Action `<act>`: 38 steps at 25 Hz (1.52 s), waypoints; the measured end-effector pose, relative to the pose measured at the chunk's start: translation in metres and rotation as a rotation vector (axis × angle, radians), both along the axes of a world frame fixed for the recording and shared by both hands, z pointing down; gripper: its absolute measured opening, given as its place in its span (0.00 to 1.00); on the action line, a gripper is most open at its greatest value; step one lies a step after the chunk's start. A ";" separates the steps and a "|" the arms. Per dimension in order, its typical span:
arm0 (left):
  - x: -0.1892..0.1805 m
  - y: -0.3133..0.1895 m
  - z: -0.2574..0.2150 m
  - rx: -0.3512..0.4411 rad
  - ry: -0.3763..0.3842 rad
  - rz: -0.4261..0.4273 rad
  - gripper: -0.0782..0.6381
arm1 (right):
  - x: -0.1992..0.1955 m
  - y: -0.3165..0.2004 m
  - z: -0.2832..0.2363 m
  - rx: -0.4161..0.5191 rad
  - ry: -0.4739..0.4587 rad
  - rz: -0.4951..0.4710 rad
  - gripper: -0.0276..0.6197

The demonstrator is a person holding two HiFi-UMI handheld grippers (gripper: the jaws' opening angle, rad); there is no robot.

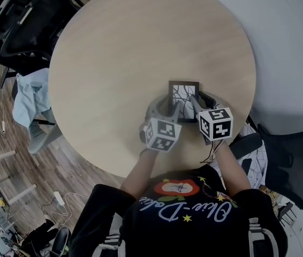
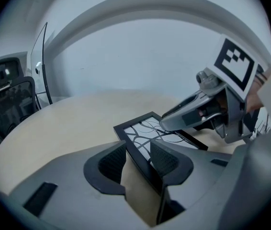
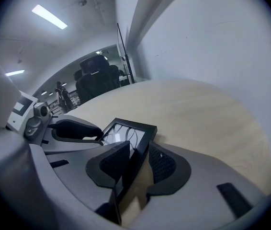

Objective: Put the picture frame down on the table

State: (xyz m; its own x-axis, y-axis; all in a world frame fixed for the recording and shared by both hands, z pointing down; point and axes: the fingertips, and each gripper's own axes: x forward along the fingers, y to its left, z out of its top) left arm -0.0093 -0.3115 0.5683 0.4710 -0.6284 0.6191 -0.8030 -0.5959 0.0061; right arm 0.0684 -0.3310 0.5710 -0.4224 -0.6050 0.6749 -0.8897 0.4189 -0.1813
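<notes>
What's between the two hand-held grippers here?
The picture frame, with the left hand-held gripper shut on one side and the right hand-held gripper on the other; the head view shows it best.

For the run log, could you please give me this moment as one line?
frame: tilted over table | left gripper: shut on frame | right gripper: shut on frame

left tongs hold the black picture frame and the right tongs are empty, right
Not empty: the right gripper view shows the right tongs shut on the picture frame too. The left tongs do hold it.
</notes>
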 end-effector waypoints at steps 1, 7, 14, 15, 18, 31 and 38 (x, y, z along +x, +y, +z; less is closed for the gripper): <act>0.001 0.000 0.001 0.003 -0.012 0.007 0.32 | 0.001 0.000 0.002 -0.003 0.007 0.000 0.21; 0.005 0.002 0.004 0.029 -0.060 0.046 0.31 | 0.002 0.001 0.006 -0.002 0.056 0.003 0.22; -0.001 -0.002 -0.012 0.091 -0.009 0.019 0.23 | 0.011 -0.006 -0.009 0.068 0.056 0.046 0.15; -0.002 -0.002 -0.015 0.099 -0.002 0.013 0.23 | 0.011 -0.007 -0.013 0.086 0.052 0.050 0.13; -0.003 -0.001 -0.029 0.134 0.032 -0.002 0.16 | 0.010 -0.006 -0.029 0.137 0.042 0.047 0.08; -0.006 0.017 -0.119 0.312 0.242 -0.037 0.11 | -0.002 0.020 -0.128 0.385 -0.058 0.023 0.04; -0.006 0.028 -0.144 0.342 0.282 -0.036 0.11 | -0.009 0.031 -0.159 0.452 -0.077 0.015 0.04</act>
State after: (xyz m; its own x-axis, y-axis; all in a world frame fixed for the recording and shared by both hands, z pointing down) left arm -0.0153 -0.2839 0.4246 0.5654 -0.7940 0.2234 -0.8187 -0.5731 0.0351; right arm 0.0594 -0.3005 0.4119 -0.4502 -0.8379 0.3087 -0.8873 0.4585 -0.0496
